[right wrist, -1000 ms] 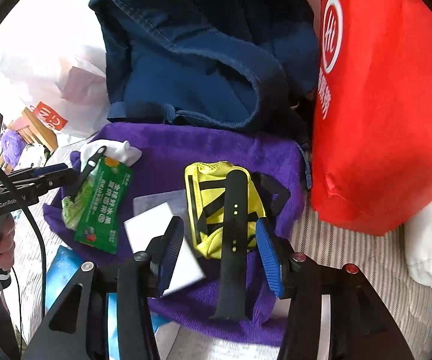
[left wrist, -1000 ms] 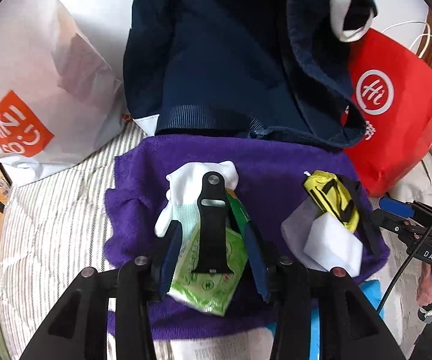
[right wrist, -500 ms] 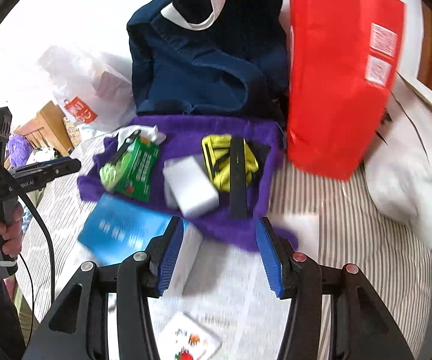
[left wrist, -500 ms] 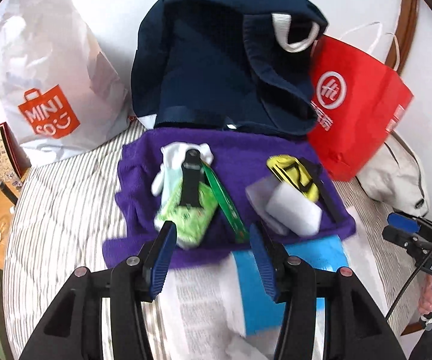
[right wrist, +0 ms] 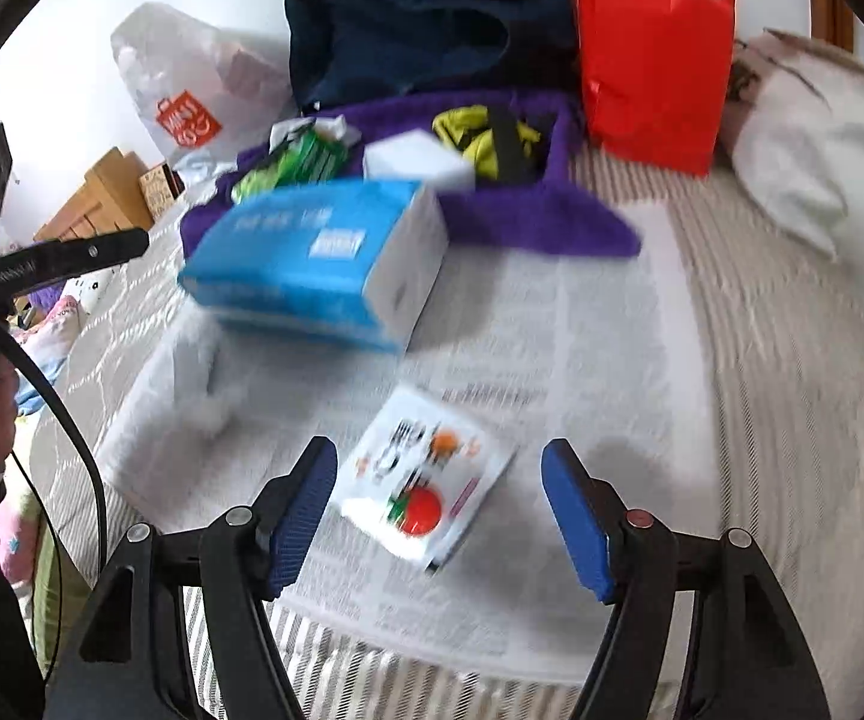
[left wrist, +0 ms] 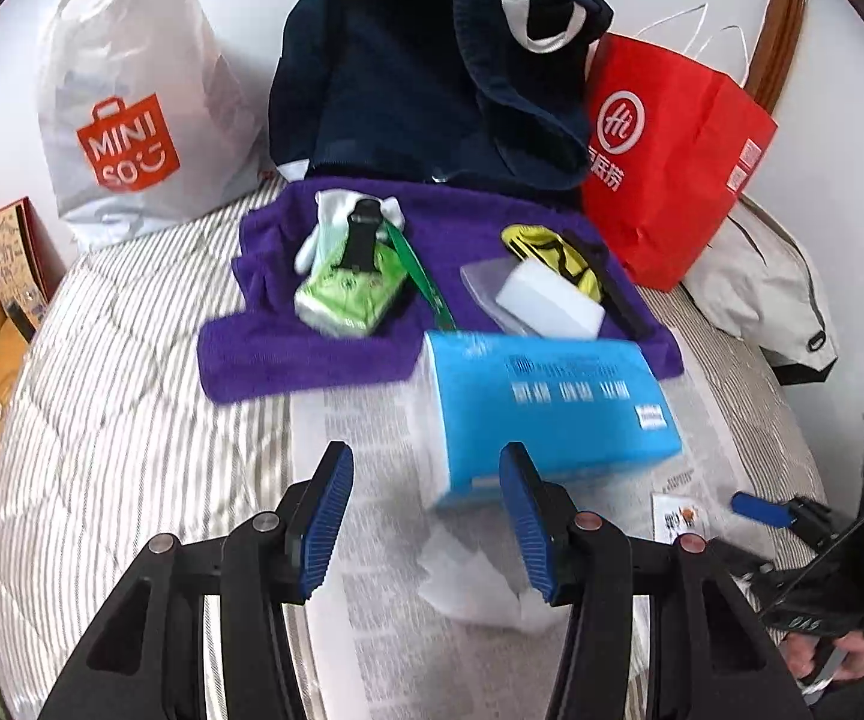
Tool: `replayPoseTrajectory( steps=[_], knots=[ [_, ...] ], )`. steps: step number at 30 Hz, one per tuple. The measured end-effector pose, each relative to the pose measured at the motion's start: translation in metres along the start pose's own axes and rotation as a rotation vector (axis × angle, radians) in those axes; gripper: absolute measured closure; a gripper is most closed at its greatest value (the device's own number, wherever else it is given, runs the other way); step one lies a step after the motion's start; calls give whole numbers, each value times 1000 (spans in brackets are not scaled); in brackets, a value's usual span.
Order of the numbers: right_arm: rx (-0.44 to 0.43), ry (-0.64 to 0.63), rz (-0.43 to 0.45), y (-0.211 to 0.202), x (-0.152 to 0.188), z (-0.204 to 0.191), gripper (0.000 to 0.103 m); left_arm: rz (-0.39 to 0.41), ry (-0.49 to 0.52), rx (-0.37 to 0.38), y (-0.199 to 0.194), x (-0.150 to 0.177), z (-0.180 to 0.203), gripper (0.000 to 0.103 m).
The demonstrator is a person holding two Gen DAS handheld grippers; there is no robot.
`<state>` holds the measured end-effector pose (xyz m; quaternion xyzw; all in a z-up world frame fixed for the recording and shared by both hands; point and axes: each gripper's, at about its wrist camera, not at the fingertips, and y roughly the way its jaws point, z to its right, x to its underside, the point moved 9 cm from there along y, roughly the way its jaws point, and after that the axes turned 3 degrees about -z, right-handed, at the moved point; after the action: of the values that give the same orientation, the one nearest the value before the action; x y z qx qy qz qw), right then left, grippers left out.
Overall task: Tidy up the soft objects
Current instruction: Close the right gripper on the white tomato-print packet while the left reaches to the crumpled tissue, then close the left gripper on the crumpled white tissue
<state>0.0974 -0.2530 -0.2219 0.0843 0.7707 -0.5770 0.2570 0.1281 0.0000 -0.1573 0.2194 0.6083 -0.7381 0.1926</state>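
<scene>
With nothing between its just-widened jaws, the right hand-held gripper [right wrist: 439, 516] hovers over the small white printed tissue packet [right wrist: 426, 477] on the newspaper-covered bed [right wrist: 792, 372]; it should descend squarely and close gently across the packet's width.

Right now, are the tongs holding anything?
Left tongs: open, holding nothing.
Right tongs: open, just widened, holding nothing.
</scene>
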Motion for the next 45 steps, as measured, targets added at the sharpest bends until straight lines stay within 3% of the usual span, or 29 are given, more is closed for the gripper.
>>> replayPoseTrajectory(
  steps=[6, 8, 11, 16, 18, 21, 24, 26, 32, 41, 45],
  knots=[
    [46, 2, -2, 18, 18, -6, 24, -24, 9, -4, 1, 24, 0, 54],
    [43, 13, 16, 20, 18, -8, 15, -28, 5, -3, 0, 28, -2, 54],
    [64, 22, 24, 26, 15, -13, 9, -26, -6, -5, -1, 32, -6, 54],
    [191, -40, 42, 38, 14, -18, 8, -21, -24, -5, -4, 35, -14, 54],
    [199, -34, 56, 37, 14, -17, 8, -19, -28, -6, -4, 36, -16, 54],
    [201, -26, 85, 35, 14, -13, 14, -23, -30, -10, -5, 38, -19, 54],
    [210, -17, 102, 32, 12, -10, 29, -28, -36, -6, -3, 42, -21, 54],
    [218, -22, 108, 31, 10, -9, 46, -33, -41, 1, -2, 45, -23, 54],
    [199, -47, 114, 29, 8, -14, 65, -34, -47, 11, -1, 48, -24, 54],
    [150, 8, 99, 20, 6, -4, 68, -41, -18, 56, 2, 52, -5, 54],
    [137, 34, 110, 10, 6, 3, 68, -61, -8, 81, 8, 55, 9, 50]
  ],
)
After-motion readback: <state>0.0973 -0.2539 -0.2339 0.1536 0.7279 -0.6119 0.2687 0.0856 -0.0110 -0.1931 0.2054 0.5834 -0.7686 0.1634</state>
